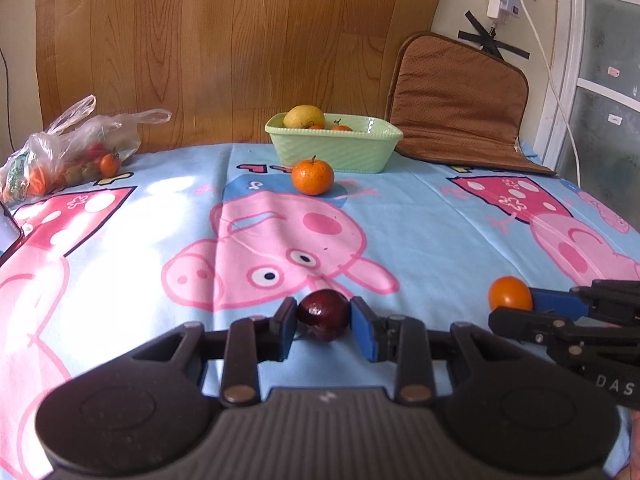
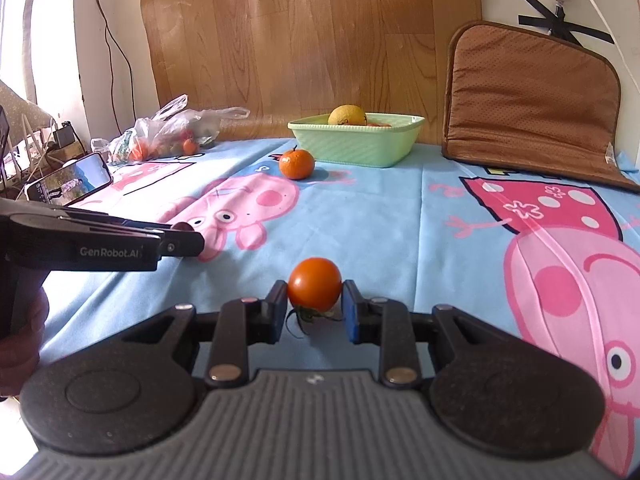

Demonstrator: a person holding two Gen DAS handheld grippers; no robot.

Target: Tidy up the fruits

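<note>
My left gripper (image 1: 323, 316) is shut on a dark red cherry tomato (image 1: 323, 314), held over the cartoon-print tablecloth. My right gripper (image 2: 315, 300) is shut on an orange cherry tomato (image 2: 315, 284) with its green stalk hanging below; the same tomato (image 1: 510, 293) shows at the right in the left wrist view. A pale green basket (image 1: 334, 146) (image 2: 356, 142) stands at the far side of the table with a yellow fruit (image 1: 304, 117) and small orange fruits in it. A tangerine (image 1: 312, 176) (image 2: 296, 163) lies on the cloth just in front of the basket.
A clear plastic bag (image 1: 68, 148) (image 2: 168, 136) with several small tomatoes lies at the far left. A phone (image 2: 70, 184) rests at the left table edge. A brown cushion (image 1: 460, 100) (image 2: 532, 96) leans against the wall right of the basket. A wooden panel backs the table.
</note>
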